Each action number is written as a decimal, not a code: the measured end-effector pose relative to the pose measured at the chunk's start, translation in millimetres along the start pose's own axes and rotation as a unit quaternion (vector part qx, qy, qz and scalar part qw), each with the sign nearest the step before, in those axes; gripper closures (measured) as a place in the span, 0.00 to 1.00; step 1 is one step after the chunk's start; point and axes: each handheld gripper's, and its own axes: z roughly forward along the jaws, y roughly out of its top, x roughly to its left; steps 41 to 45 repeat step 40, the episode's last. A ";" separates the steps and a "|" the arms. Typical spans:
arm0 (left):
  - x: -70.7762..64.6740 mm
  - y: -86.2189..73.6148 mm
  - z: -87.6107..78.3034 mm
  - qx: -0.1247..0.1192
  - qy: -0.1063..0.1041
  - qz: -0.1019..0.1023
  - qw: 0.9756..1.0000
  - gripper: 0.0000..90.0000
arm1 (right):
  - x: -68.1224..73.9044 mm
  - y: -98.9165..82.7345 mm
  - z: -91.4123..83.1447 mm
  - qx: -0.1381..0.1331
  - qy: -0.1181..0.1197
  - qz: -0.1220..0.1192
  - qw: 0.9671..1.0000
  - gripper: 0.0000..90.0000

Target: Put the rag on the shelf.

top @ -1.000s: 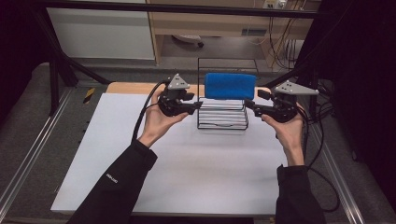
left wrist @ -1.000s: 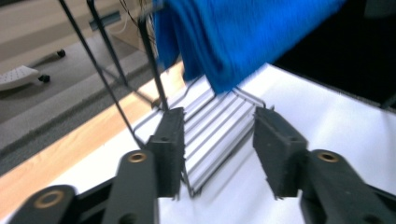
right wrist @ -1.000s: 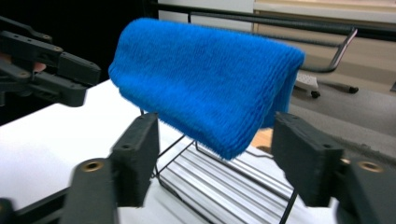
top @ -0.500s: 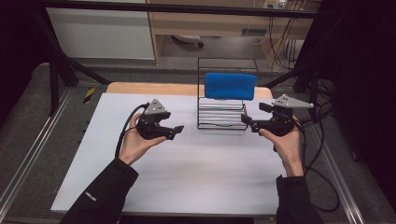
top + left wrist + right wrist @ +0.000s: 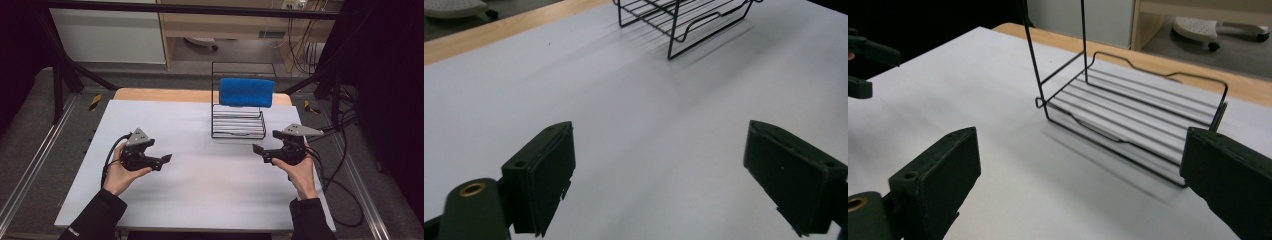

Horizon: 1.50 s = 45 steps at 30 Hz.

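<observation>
I've pulled both grippers back from the black wire rack (image 5: 238, 122) with its blue cloth (image 5: 246, 92). Left gripper (image 5: 167, 158) at 7 o'clock and right gripper (image 5: 256, 149) at 4 o'clock have just been opening, nothing between their jaws. The placing looks finished.

No readable text: a small white mark on the person's left sleeve cuff (image 5: 75, 231) is too tiny to make out.
</observation>
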 end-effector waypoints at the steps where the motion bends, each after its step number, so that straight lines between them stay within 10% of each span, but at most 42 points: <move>1: 1.3 -4.3 -1.7 0.000 0.001 -0.003 1.000 0.13 | 0.2 -4.3 1.0 0.004 0.002 0.001 1.000 0.03; 26: 17.4 -82.5 -22.9 0.029 0.020 -0.018 0.999 0.09 | -6.9 -94.6 -8.7 0.075 0.024 0.023 0.997 0.01; 45: 16.6 -93.8 -24.6 0.031 0.025 -0.015 0.999 0.09 | -4.6 -106.9 -9.9 0.091 0.025 0.021 0.995 0.01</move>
